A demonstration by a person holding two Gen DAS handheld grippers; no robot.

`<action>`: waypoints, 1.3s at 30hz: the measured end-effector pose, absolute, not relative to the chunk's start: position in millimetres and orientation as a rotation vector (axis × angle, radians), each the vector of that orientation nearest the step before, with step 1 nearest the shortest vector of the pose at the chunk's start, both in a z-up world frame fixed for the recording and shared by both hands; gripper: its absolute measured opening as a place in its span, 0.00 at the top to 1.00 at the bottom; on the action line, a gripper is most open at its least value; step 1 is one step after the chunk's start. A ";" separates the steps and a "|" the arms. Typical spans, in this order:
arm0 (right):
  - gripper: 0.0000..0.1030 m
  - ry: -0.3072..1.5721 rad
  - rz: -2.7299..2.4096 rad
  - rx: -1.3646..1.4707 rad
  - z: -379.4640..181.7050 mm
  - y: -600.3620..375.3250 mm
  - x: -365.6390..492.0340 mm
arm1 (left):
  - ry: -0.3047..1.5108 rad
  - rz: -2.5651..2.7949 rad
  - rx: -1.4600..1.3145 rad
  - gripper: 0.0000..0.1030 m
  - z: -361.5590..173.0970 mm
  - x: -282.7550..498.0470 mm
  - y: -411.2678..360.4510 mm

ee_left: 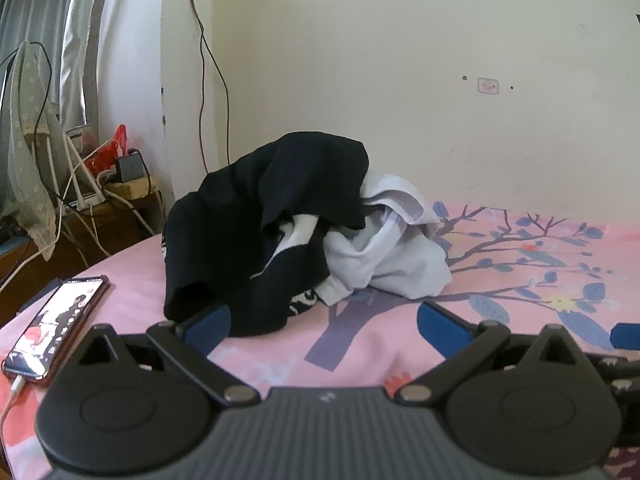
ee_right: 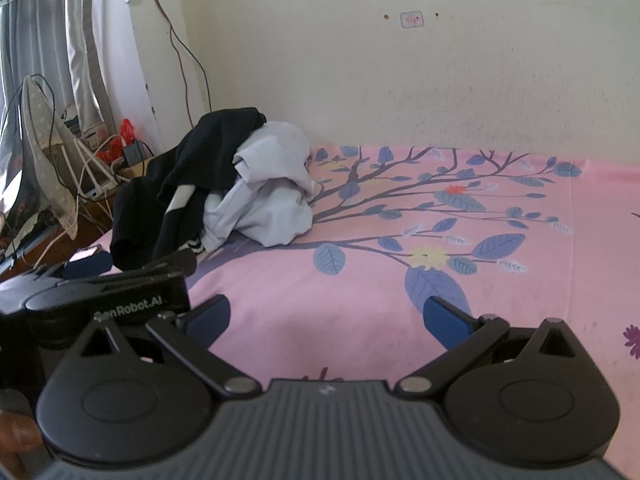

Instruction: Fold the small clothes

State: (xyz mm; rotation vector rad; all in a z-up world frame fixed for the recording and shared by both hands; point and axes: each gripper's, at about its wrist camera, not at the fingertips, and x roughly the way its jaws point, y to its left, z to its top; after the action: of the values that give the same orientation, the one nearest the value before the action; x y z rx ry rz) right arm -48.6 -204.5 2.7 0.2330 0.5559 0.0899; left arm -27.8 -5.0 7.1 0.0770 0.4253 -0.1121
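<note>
The left gripper (ee_left: 326, 326) sits nearest its camera, low over the bed, its blue-padded jaws spread wide and holding nothing; the left pad lies right at the near hem of the dark garment (ee_left: 260, 236), though contact is hard to judge at this angle. The right gripper (ee_right: 328, 318) hovers beside it, jaws likewise spread and empty, over bare sheet. In the right wrist view the left gripper's black body shows at the left edge.

The pink bedsheet (ee_left: 360, 356) carries a printed tree with blue leaves and small flowers. A phone (ee_left: 60, 320) with a lit screen lies on the sheet near its left edge, a white cable plugged into its near end. Beyond the grippers the clothes sit in one crumpled heap: the dark garment draped over and left of a white garment (ee_left: 392, 256), which touches it.

Behind the bed rises a cream wall (ee_left: 400, 60), a thin cable hanging down it. To the far left stand a wooden table cluttered with white cords (ee_left: 92, 184) and a dark adapter, and grey curtains (ee_left: 52, 20).
</note>
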 end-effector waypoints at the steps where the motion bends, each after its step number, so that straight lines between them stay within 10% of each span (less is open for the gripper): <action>1: 0.06 0.556 0.090 0.233 2.7 -204.6 -48.5 | 0.424 -0.112 0.074 0.00 7.1 -28.1 -4.6; 39: 0.06 0.556 0.091 0.236 2.2 -204.4 -48.7 | 0.499 -0.107 0.036 0.00 8.0 -17.5 1.8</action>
State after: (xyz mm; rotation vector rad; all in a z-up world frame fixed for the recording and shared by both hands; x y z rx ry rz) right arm -48.7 -204.4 2.2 0.2356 0.5561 0.0914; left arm -17.5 1.8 8.0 0.0356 0.4992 -0.1066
